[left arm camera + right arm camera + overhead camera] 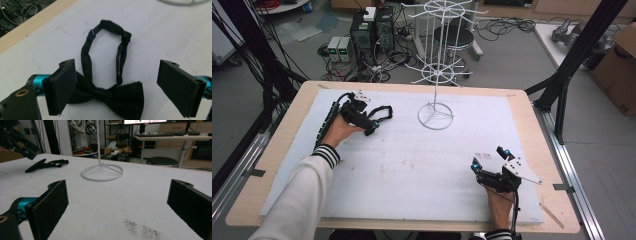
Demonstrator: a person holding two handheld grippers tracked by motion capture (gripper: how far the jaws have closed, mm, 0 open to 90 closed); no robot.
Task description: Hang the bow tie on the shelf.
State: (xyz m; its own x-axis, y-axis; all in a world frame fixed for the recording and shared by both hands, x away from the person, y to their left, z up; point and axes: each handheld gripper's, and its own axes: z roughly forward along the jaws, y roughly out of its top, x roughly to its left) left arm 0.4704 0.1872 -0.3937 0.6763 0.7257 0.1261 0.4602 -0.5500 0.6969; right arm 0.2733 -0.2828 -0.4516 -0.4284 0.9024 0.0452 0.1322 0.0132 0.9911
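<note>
Left gripper (pixel 117 85) released, jaws spread wide, hovering just above a black bow tie (pixel 110 96) lying flat on the white mat (pixel 412 165), strap looped away ahead of the jaws. Right gripper (pixel 489 162) also released, jaws apart over bare mat. White wire stand (pixel 435 116) farther ahead, between both grippers.

From where I stand, nothing here can be read. The cardboard box (pixel 618 65) on the floor at the right carries a dark mark, too blurred to make out. The lit screen (pixel 145 121) at the back shows only coloured smudges.
</note>
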